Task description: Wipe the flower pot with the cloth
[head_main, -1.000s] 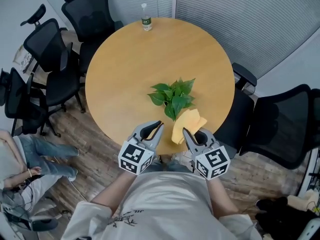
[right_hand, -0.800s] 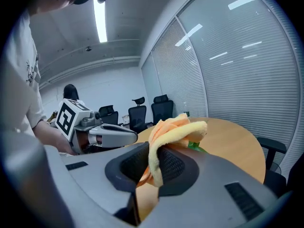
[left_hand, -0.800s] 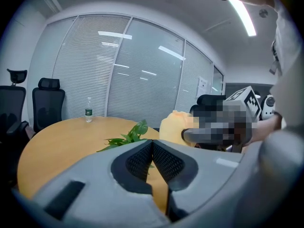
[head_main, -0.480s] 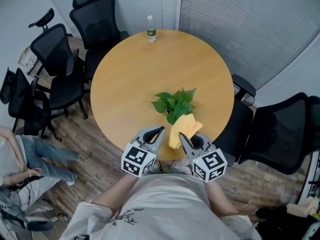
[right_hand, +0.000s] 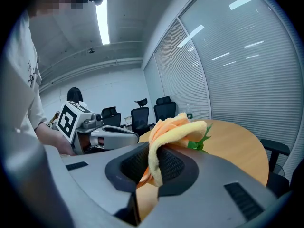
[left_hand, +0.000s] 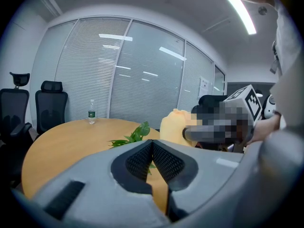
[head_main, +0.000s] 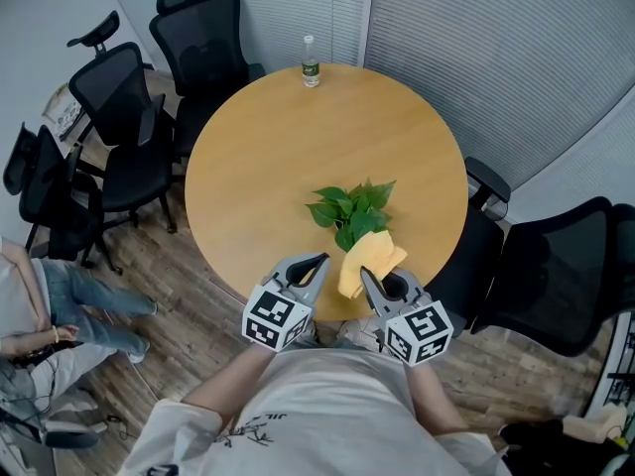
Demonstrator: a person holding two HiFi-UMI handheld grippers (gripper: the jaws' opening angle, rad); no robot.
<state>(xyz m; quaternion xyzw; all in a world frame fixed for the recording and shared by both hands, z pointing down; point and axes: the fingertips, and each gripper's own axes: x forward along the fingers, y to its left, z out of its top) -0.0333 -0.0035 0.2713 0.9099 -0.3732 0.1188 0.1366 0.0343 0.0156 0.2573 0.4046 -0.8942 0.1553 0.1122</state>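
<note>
While the right tongs (right_hand: 151,152) pinch the yellow cloth (right_hand: 176,126) at a fold, with most of it bunched above the jaws, and the left tongs (left_hand: 152,145) are closed tight on nothing, we judge that the wiping has not begun. Both pairs hover at the near edge of the round counter (head_main: 248,157), just short of the plant (head_main: 349,209). The flower pot sits under the leaves, between the counter's middle and its near edge. No view shows its wall, so we come in low from the near edge rather than from above. We want a loose flap of cloth, not the jaw tips, against the pot, and only light pressure, since the pot may slide or tip. We think the empty left tongs do best steadying the pot on the side away from the cloth, which calls for opening them first and keeping clear of the leaves.
</note>
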